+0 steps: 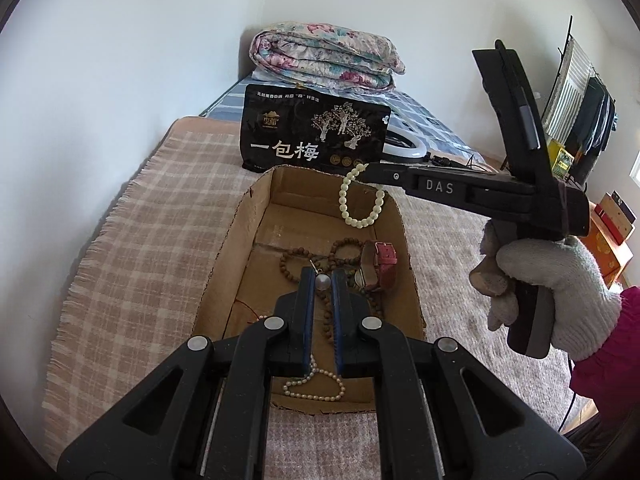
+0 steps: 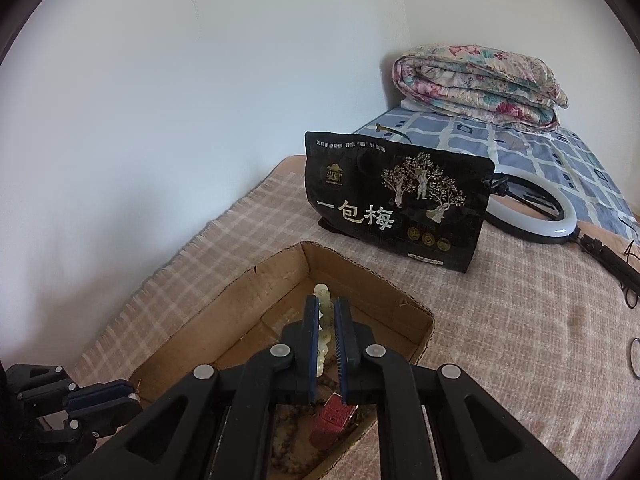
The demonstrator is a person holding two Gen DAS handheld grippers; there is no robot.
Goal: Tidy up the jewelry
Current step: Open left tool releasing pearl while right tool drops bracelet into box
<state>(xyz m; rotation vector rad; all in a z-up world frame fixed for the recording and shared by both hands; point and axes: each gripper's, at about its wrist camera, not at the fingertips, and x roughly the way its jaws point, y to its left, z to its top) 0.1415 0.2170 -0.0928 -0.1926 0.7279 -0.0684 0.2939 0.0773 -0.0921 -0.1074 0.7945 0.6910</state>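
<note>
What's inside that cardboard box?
In the box lie brown wooden beads, a pink-strapped watch and a pearl strand. The left gripper pinches a small pearl earring above them. The grippers cover part of the floor.

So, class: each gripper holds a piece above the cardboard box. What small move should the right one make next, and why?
Probably lower the right gripper and release: its white bead bracelet dangles directly over the cardboard box, where the other jewelry already lies.
</note>
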